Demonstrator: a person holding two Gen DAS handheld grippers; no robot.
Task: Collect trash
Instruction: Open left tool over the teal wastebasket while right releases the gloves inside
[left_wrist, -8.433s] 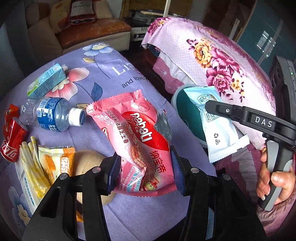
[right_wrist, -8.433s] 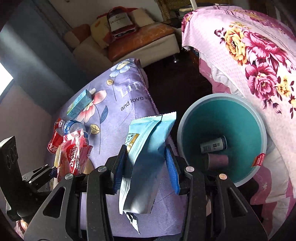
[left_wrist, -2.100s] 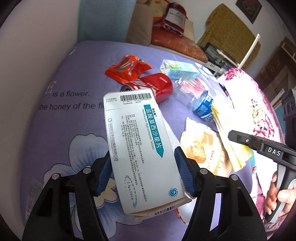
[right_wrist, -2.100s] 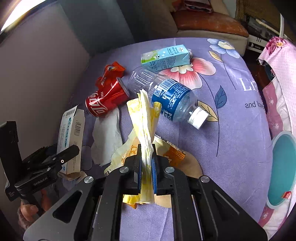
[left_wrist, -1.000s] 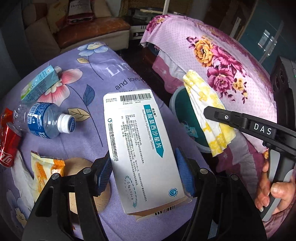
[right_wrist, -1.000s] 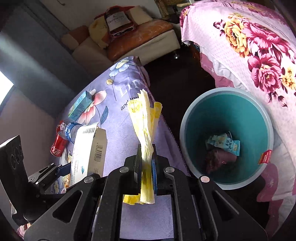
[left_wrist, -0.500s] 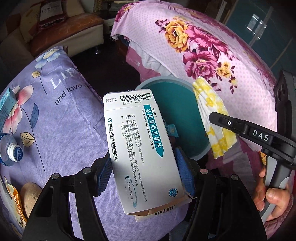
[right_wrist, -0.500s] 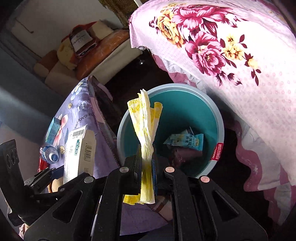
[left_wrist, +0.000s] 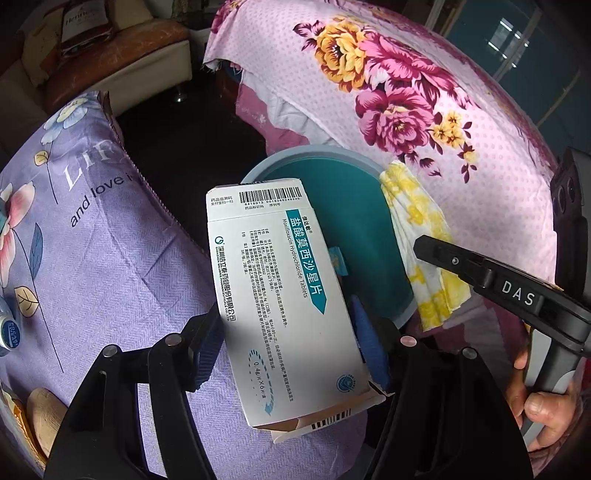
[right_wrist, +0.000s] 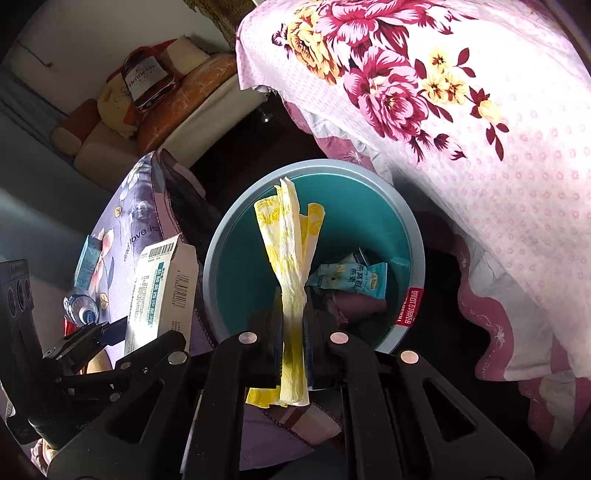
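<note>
My left gripper (left_wrist: 286, 308) is shut on a white medicine box (left_wrist: 273, 288) with teal print, held upright at the edge of the purple cloth, just left of the teal trash bin (left_wrist: 314, 152). In the right wrist view the box (right_wrist: 162, 280) stands beside the bin's rim (right_wrist: 413, 229). My right gripper (right_wrist: 291, 308) is shut on a crumpled yellow-and-white wrapper (right_wrist: 288, 236), which hangs over the bin's opening. The left wrist view shows the same wrapper (left_wrist: 417, 229) at the bin's right rim. A light-blue wrapper (right_wrist: 351, 277) and a dark pink item (right_wrist: 354, 306) lie inside the bin.
The purple flowered cloth (left_wrist: 92, 258) covers the surface on the left, with a bottle cap (left_wrist: 9, 332) and a small carton (right_wrist: 86, 262) on it. A pink floral cover (left_wrist: 406, 92) rises right behind the bin. A sofa with cushions (right_wrist: 144, 77) stands beyond a dark floor gap.
Both grippers have swung from over the purple cloth toward the bin and lowered. The yellow wrapper now hangs over the bin's opening. Both grips are unchanged.
</note>
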